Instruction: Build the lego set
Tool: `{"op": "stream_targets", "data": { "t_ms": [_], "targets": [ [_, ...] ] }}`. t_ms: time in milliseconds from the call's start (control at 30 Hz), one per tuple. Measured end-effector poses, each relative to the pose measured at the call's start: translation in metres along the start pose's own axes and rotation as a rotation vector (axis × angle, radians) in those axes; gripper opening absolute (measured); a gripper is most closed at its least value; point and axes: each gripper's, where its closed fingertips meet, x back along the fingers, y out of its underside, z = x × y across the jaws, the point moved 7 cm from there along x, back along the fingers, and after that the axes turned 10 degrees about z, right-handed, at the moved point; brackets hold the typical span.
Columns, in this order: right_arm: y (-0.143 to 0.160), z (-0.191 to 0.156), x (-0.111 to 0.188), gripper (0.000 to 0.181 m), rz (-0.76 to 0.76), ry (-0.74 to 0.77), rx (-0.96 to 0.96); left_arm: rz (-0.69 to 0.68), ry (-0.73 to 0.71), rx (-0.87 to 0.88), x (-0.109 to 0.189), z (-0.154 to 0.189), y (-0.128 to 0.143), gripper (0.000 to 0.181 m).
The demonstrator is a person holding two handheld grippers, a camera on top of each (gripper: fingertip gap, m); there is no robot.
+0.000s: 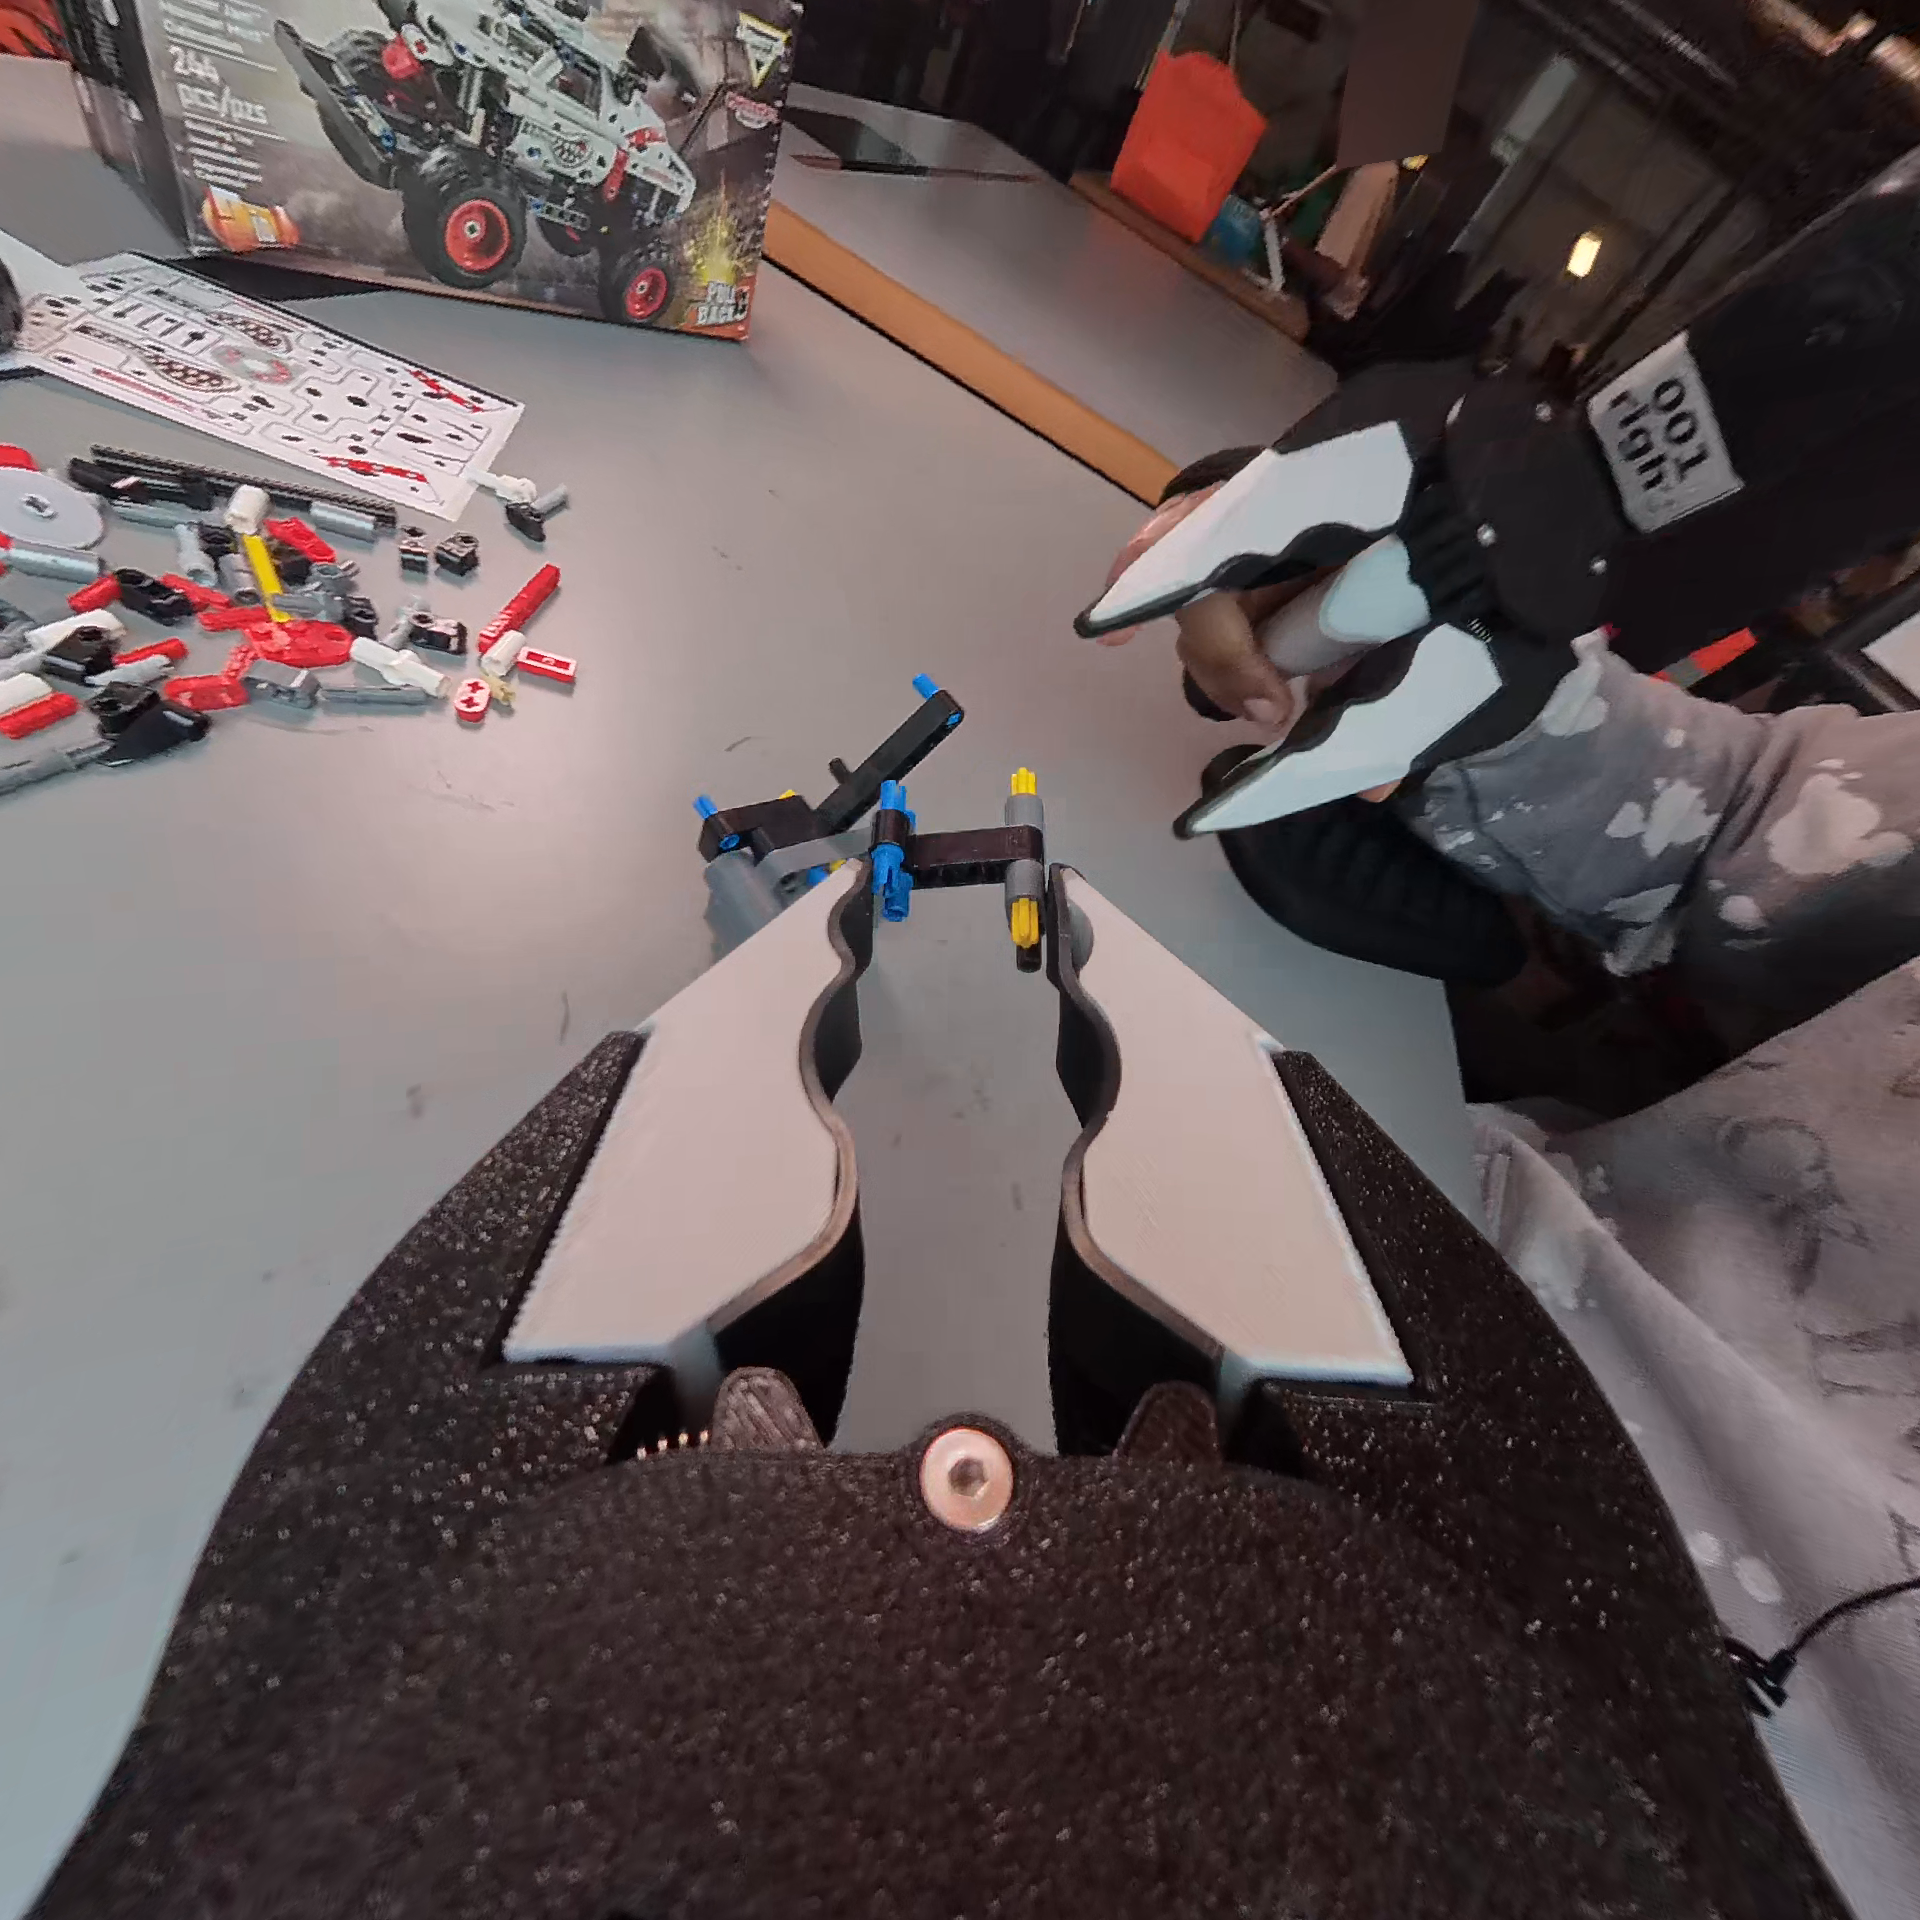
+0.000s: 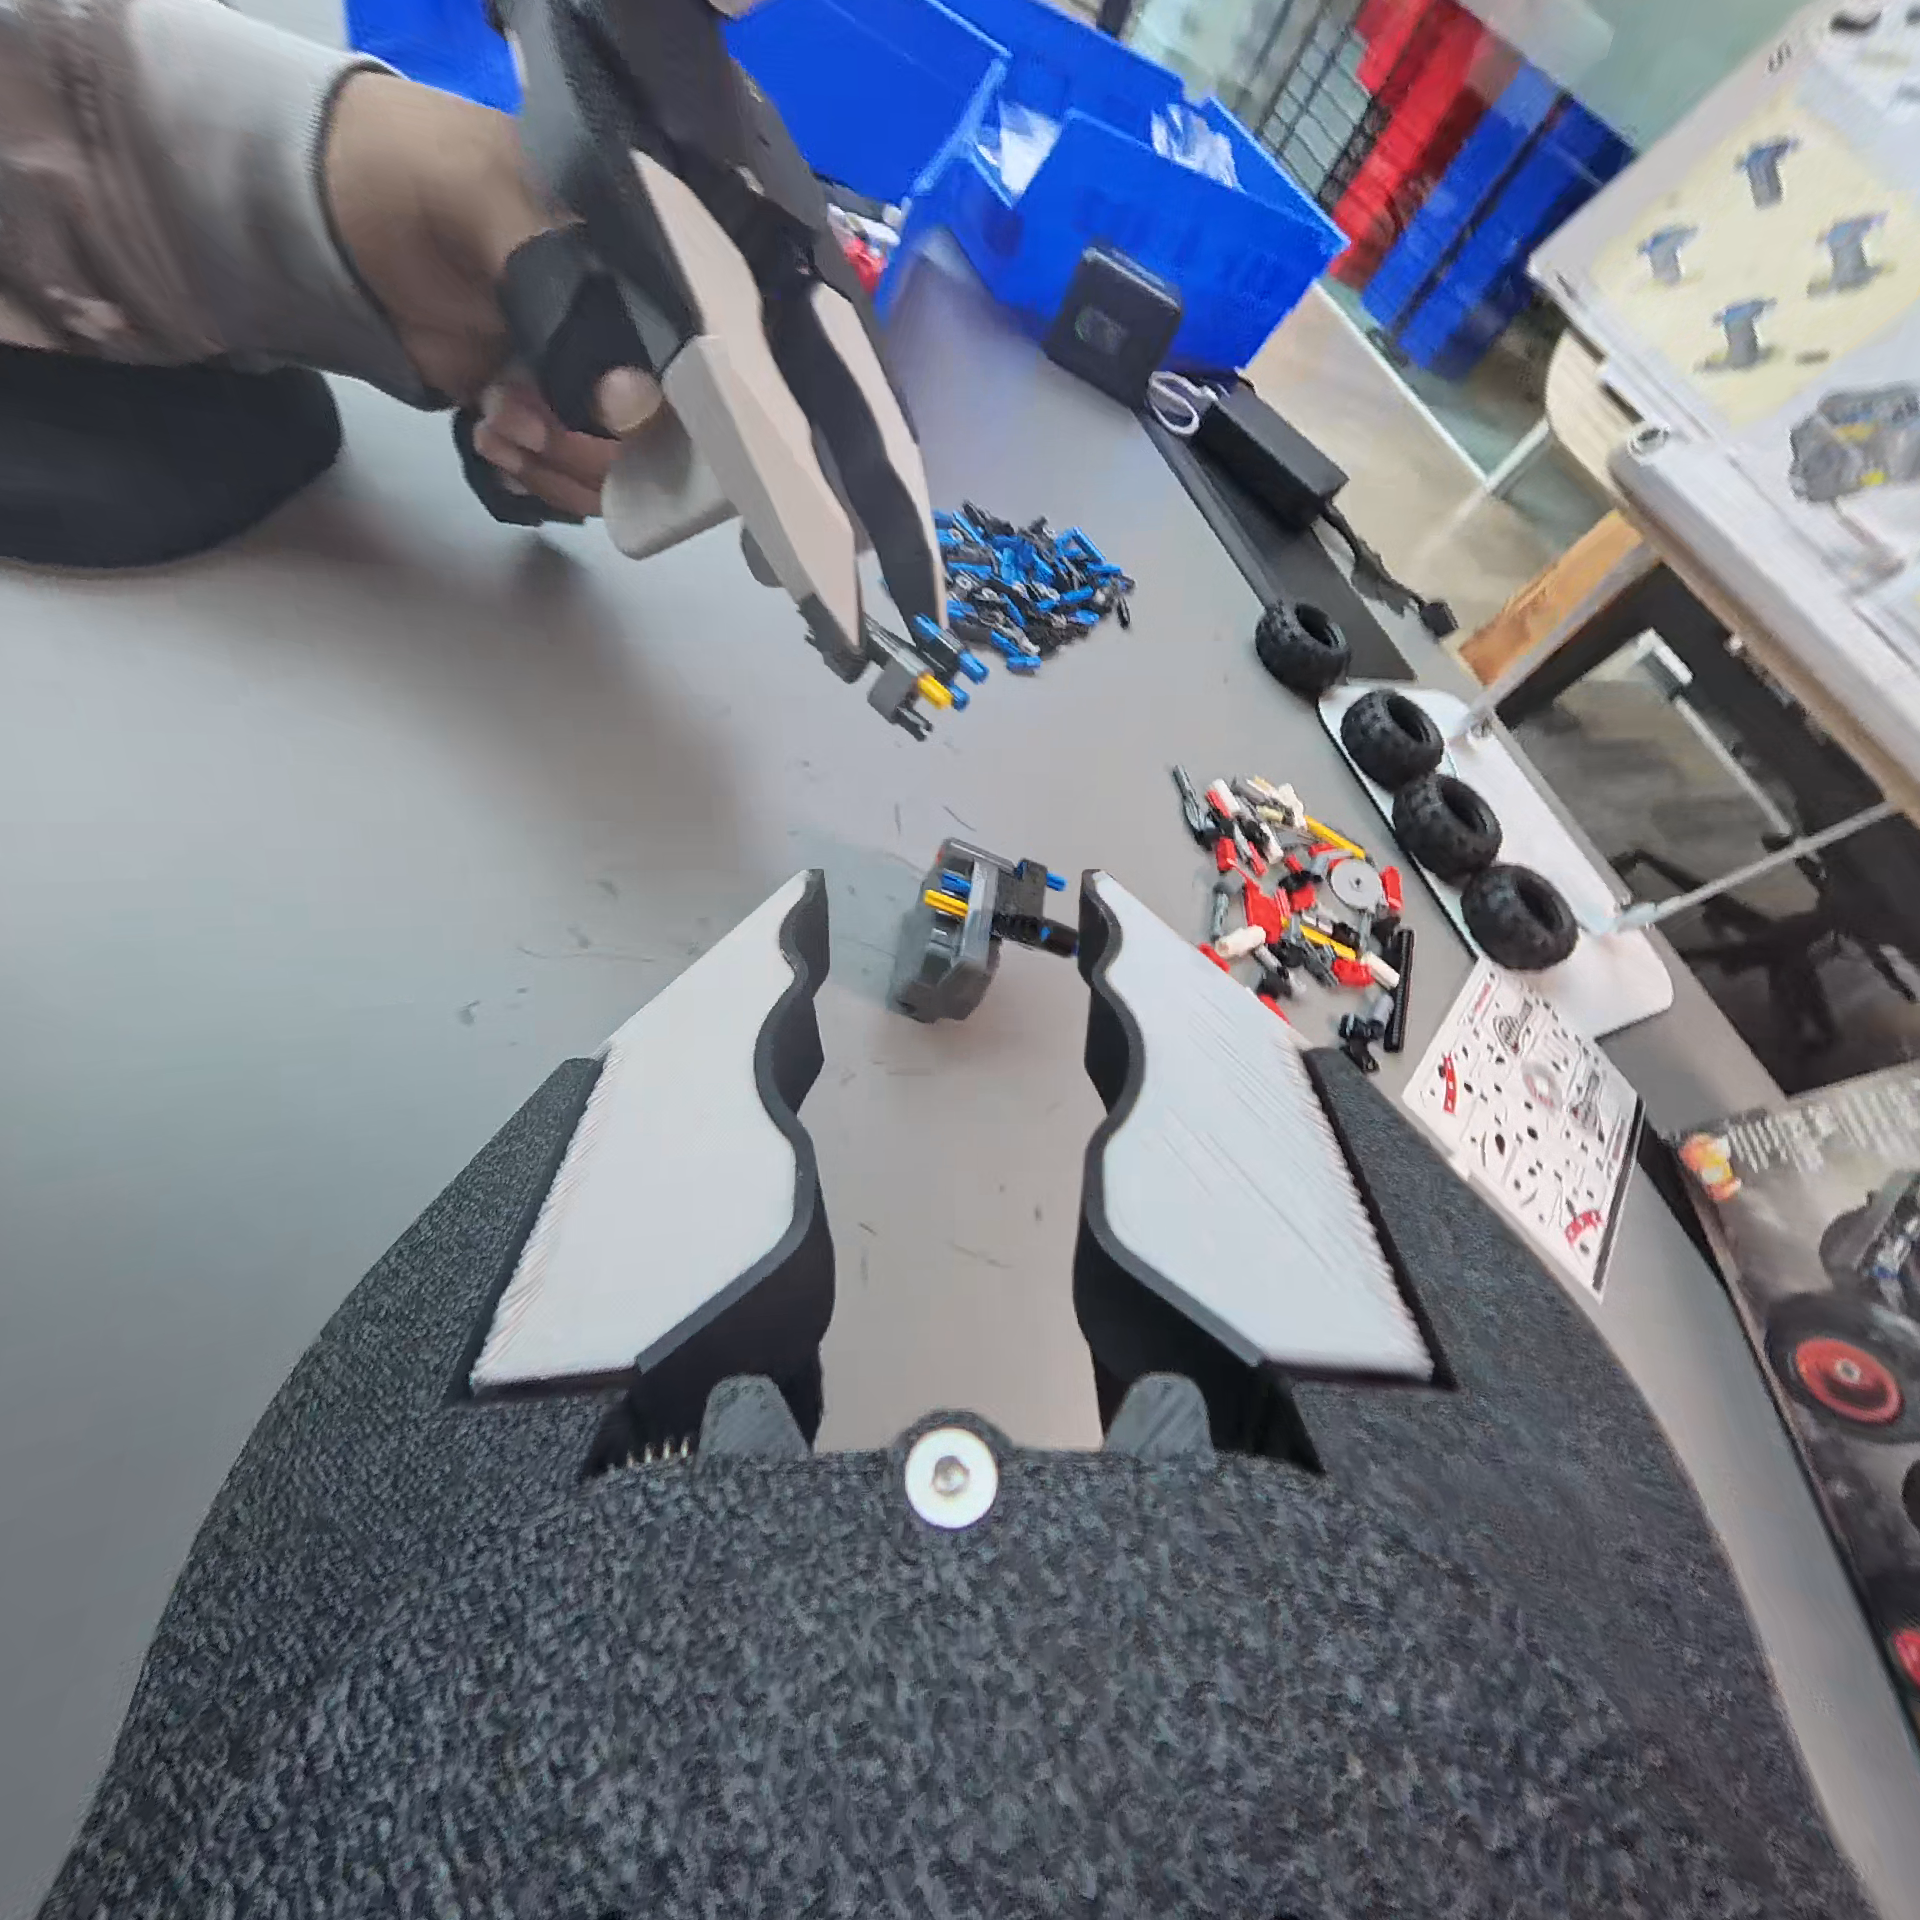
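Observation:
My left gripper [image 1: 961, 883] is shut on a small lego sub-assembly [image 1: 971, 850]: a black beam with a blue pin and a yellow axle in a grey bush. The right wrist view shows that gripper [image 2: 883, 634] holding it [image 2: 914, 681] above the grey table [image 2: 312, 831]. More black and grey parts with blue pins [image 1: 800, 821] show past its left fingertip; I cannot tell if they are joined to the held piece. My right gripper [image 2: 951, 894] is open and empty. Just beyond its tips, a grey block assembly [image 2: 951, 935] lies on the table. The right gripper also shows in the left wrist view [image 1: 1132, 727].
There is a pile of red, grey and black parts [image 2: 1299, 914] [image 1: 260, 623] beside a sticker sheet [image 2: 1527, 1122] and the set's box [image 1: 468, 156]. A heap of blue and black pins [image 2: 1029, 587], several black tyres [image 2: 1444, 810] and blue bins [image 2: 1122, 187] lie farther off. Left tips to right tips: about 7 centimetres.

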Motion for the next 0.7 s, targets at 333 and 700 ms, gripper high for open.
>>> {"op": "stream_targets", "data": {
  "t_ms": [333,700],
  "targets": [
    [-0.002,-0.020,-0.033,0.032,0.156,-0.079,0.154,-0.005,0.161,0.105,-0.013,0.020,0.007,0.033],
    [0.005,-0.017,-0.035,0.020,0.240,-0.085,0.051,0.013,0.209,0.276,-0.015,0.013,0.008,0.032]
  ]
}}
